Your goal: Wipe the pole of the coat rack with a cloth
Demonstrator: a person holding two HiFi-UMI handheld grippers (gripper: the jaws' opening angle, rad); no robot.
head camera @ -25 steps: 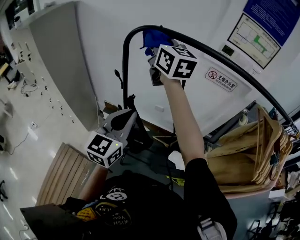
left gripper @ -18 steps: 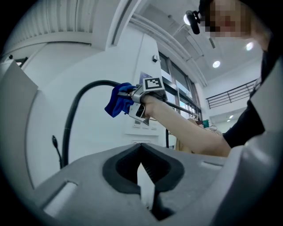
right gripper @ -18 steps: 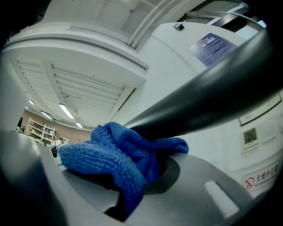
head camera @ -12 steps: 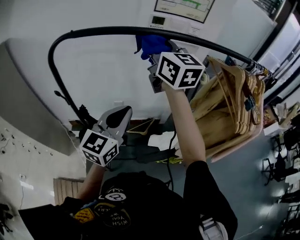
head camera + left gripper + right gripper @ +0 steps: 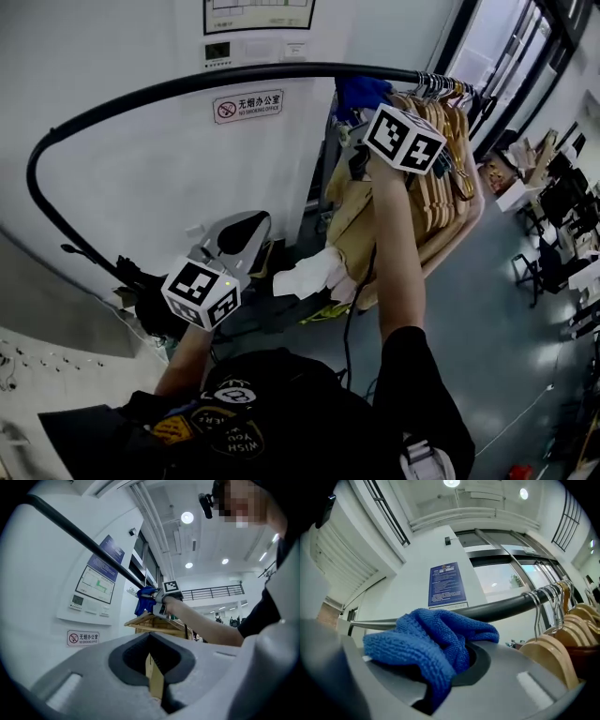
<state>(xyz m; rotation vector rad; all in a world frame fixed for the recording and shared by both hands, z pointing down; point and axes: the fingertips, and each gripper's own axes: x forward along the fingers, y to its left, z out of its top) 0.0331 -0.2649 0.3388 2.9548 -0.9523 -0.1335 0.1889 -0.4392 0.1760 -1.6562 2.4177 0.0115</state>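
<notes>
Sliding along the black curved metal pole (image 5: 187, 82) of the coat rack, the right tongs (image 5: 356, 120) are now arriving just beside the hooks of the wooden clothes hangers (image 5: 441, 178), far from the bend where they were a second ago. They are clamping the blue knitted cloth (image 5: 361, 94), which is touching the pole. The left tongs (image 5: 236, 230) are hanging lower, well apart from the pole, jaws together on nothing.

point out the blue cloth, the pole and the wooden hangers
blue cloth (image 5: 436, 639): right gripper view, middle of the bunched fabric
pole (image 5: 512, 607): right gripper view, bare stretch beside the cloth
wooden hangers (image 5: 553, 651): right gripper view, nearest hanger's shoulder
</notes>
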